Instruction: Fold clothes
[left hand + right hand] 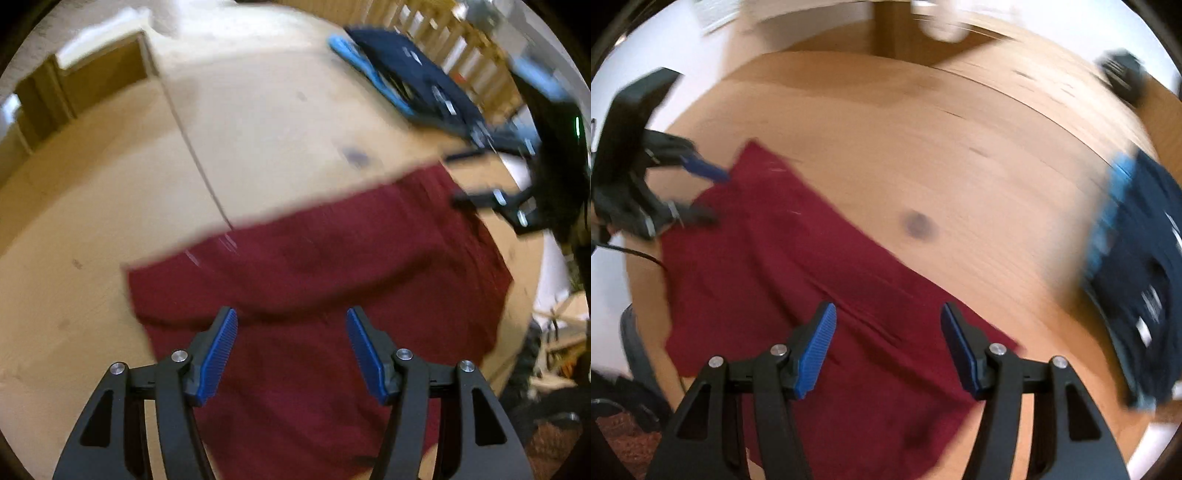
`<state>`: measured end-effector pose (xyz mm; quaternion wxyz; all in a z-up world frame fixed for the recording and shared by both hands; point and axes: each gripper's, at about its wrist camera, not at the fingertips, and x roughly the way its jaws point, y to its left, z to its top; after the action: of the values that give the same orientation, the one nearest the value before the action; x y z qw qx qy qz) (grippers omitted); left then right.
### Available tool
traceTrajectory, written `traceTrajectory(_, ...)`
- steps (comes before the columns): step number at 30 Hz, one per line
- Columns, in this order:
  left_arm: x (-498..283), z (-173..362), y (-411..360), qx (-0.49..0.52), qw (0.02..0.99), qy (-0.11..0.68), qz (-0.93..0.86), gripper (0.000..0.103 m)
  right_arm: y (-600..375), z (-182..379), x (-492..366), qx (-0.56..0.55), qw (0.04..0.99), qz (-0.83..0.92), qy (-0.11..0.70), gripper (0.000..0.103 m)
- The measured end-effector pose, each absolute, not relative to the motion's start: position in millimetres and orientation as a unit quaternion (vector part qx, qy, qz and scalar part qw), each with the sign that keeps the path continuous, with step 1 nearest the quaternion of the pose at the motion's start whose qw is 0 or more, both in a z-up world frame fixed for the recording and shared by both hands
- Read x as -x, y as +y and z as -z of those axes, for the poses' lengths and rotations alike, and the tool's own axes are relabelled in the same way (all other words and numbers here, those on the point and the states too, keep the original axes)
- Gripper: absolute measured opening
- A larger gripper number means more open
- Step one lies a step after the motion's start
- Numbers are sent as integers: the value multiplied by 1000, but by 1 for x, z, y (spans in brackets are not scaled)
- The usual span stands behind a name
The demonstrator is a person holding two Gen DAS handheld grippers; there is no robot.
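Observation:
A dark red garment (314, 280) lies flat on the wooden table (110, 221), folded over on itself with a soft crease across it. It also shows in the right wrist view (798, 280). My left gripper (291, 317) is open and empty, above the near part of the garment. My right gripper (888, 314) is open and empty above the garment's near right edge. The right gripper (480, 181) shows at the garment's far right corner in the left wrist view. The left gripper (705, 192) shows at the garment's far left corner in the right wrist view.
A stack of folded dark navy and light blue clothes (406, 81) lies at the far right of the table, also in the right wrist view (1137, 266). A dark knot (918, 223) marks the wood. A wooden railing (461, 48) stands behind the table. Both views are motion-blurred.

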<state>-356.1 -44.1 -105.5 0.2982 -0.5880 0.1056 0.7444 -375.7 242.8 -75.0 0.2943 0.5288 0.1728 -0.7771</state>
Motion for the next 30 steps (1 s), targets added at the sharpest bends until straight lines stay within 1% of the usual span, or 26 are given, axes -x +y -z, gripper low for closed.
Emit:
traceTrajectory(4,343,123,-51,616,290,120,-723,60,188,81,385,-505,351,752,238,55)
traceTrajectory(8,339,122,-62,612,288,124,-726,60,146,87,377,-461,392,730,318,55)
traceTrajectory(10,337,121,-66,611,291,125,-725,60,139,89,378,-468,411,712,323,55)
traceTrajectory(11,337,121,-68,611,292,126,-725,60,137,91,379,-477,416,705,320,51)
traceTrajectory(12,336,120,-70,611,294,126,-725,60,135,93,381,-486,415,700,319,43)
traceTrajectory(13,335,120,-72,610,295,127,-724,62,134,94,383,-493,412,696,321,22)
traceTrajectory(14,334,120,-74,610,296,127,-724,65,131,97,383,-498,408,691,328,6)
traceTrajectory(18,330,117,-85,603,306,126,-726,65,122,107,381,-516,405,663,359,6)
traceTrajectory(21,327,116,-96,600,316,115,-726,65,118,107,380,-521,406,656,365,6)
traceTrajectory(24,328,114,-110,601,325,97,-724,65,117,101,381,-526,408,653,363,16)
traceTrajectory(26,327,113,-116,601,328,91,-723,65,115,100,381,-526,409,648,369,31)
traceTrajectory(28,326,112,-121,600,330,90,-723,65,112,101,378,-531,416,635,375,38)
traceTrajectory(30,324,111,-126,598,331,93,-724,65,108,105,375,-537,421,623,382,39)
